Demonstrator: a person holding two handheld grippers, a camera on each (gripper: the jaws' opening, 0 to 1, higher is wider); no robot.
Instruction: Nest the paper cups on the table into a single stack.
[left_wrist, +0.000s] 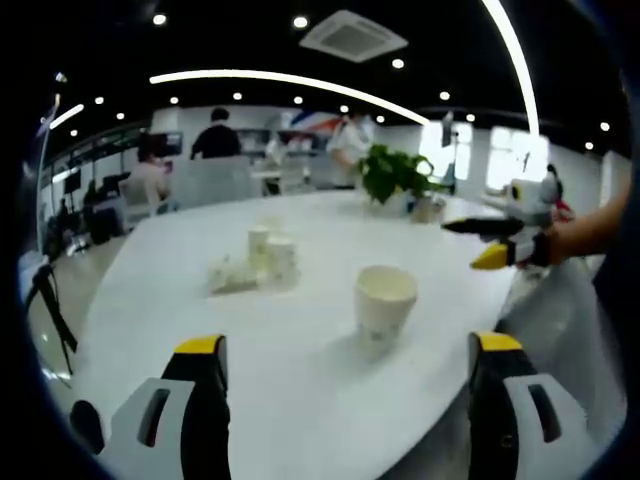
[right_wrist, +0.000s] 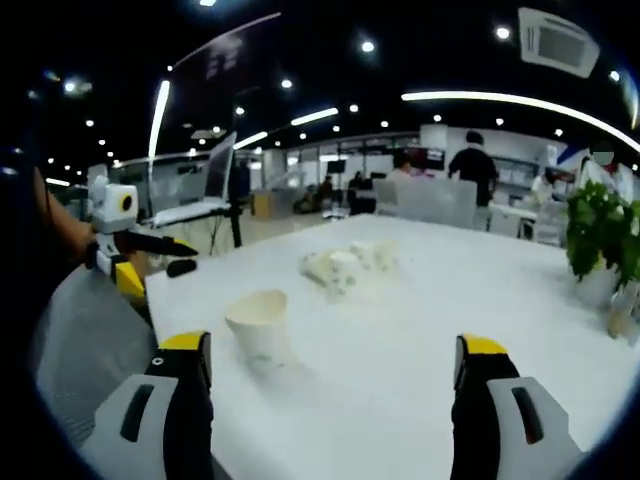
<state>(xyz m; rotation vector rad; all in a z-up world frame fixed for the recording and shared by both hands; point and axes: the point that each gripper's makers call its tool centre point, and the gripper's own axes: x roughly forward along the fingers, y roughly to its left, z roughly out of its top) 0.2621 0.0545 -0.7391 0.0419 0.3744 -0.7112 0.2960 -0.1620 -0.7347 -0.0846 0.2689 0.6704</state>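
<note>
A single white paper cup (left_wrist: 385, 300) stands upright on the white table (left_wrist: 300, 400), just ahead of my left gripper (left_wrist: 348, 345), whose jaws are wide open with nothing between them. Farther back is a cluster of paper cups (left_wrist: 270, 255), two upright and some lying on their sides. In the right gripper view the same lone cup (right_wrist: 260, 325) stands ahead and left of my open right gripper (right_wrist: 333, 347), with the cluster (right_wrist: 345, 265) beyond it. Each gripper shows in the other's view, held off the table edge: the right (left_wrist: 495, 242) and the left (right_wrist: 140, 260).
A potted green plant (left_wrist: 395, 175) (right_wrist: 600, 235) stands at the far side of the table. Office chairs (left_wrist: 205, 180), desks and several people are behind the table. The table edge runs close to both grippers.
</note>
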